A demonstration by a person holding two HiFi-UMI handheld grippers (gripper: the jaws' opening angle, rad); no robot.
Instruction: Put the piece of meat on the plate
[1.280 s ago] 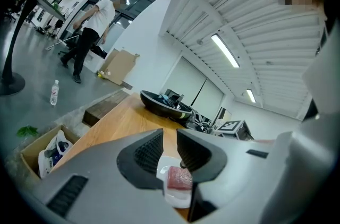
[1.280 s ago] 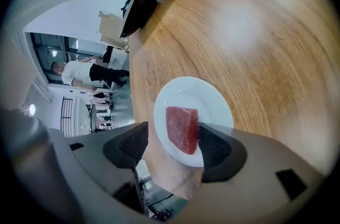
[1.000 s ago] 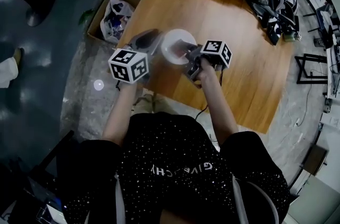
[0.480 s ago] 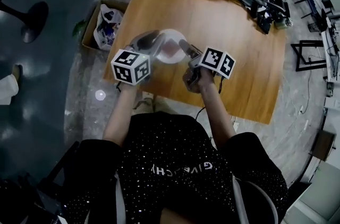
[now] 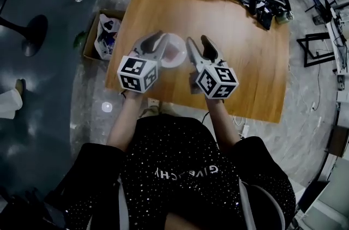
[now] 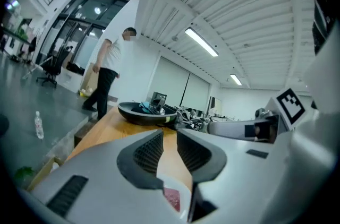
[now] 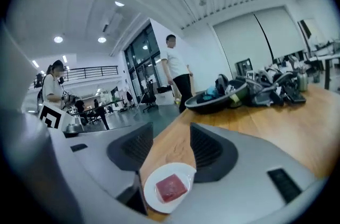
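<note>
Both forearms reach out side by side over the light-brown wooden table [image 5: 229, 22], holding the left gripper [image 6: 169, 135] and the right gripper [image 7: 171, 140] nearly level above it. The left jaws stand slightly apart and the wider right jaws are closing, with nothing between either pair. The square red piece of meat [image 7: 171, 188] lies on the small round white plate [image 7: 166, 169] on the table below them, only a sliver of it showing in the left gripper view. A dark oval tray [image 7: 218, 101] of clutter sits at the table's far end, and a person in a white shirt [image 7: 175, 66] stands beyond.
</note>
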